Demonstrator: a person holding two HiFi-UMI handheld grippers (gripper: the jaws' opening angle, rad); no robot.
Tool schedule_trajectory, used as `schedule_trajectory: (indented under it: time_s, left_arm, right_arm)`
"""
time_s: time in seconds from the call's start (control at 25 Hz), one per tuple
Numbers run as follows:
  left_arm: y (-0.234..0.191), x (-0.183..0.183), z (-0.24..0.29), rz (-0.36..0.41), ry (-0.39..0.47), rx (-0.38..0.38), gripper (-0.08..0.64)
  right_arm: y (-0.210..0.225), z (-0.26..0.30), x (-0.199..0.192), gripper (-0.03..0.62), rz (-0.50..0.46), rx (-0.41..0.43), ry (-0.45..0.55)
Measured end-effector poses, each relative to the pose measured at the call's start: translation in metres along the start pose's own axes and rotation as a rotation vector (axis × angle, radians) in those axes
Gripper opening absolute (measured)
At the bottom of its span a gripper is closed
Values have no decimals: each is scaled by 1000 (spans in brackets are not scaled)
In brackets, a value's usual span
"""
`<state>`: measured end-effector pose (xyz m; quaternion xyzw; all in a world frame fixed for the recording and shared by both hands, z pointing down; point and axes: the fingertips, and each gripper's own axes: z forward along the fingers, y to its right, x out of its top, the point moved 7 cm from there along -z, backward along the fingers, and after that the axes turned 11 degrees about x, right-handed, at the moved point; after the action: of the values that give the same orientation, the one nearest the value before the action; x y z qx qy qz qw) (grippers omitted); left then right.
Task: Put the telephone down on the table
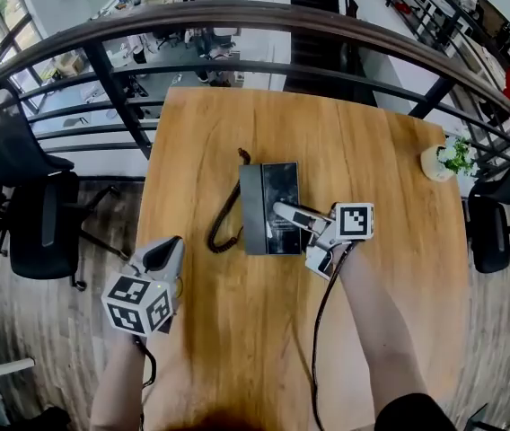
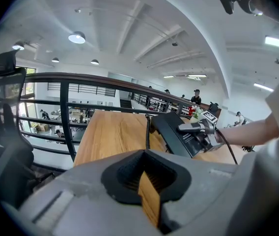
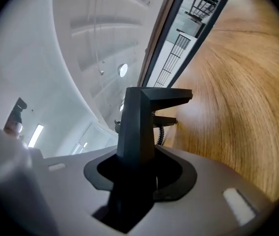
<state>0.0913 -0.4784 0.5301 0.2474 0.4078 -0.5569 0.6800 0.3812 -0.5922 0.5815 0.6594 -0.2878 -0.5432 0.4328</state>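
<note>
The black telephone (image 1: 268,196) is at the middle of the wooden table (image 1: 237,348), and my right gripper (image 1: 282,212) is shut on its right side. In the right gripper view the telephone (image 3: 137,127) stands edge-on between the jaws of the right gripper (image 3: 138,168). From the left gripper view the telephone (image 2: 176,132) looks tilted, with the right gripper (image 2: 191,128) on it. Its coiled cord (image 1: 222,232) trails onto the table at the left. My left gripper (image 1: 167,251) hangs at the table's near left edge, shut and holding nothing.
A small flower pot (image 1: 444,160) stands at the table's far right corner. A curved metal railing (image 1: 237,16) runs behind the table. Black office chairs stand to the left (image 1: 39,223) and right (image 1: 497,223). A cable (image 1: 322,330) runs along my right arm.
</note>
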Motion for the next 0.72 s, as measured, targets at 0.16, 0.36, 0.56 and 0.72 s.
schedule_trajectory:
  time_s: [0.16,0.36,0.56,0.72]
  left_arm:
    - [4,-1,0,-1,-6,1,2]
    - [1,-3,-1,1,-10,0,2]
    - [5,-2,-9,16,-8,-10,2]
    - [9,-1,-14,16,-4,-10,2]
  right_arm:
    - [1,-5,-2,163,-7,1,64]
    - [1,0,-3,164,-36,-31,75]
    - [-3,-5,-20,166,86,-148,117]
    - [-11,1,-18,169,18,-99,113]
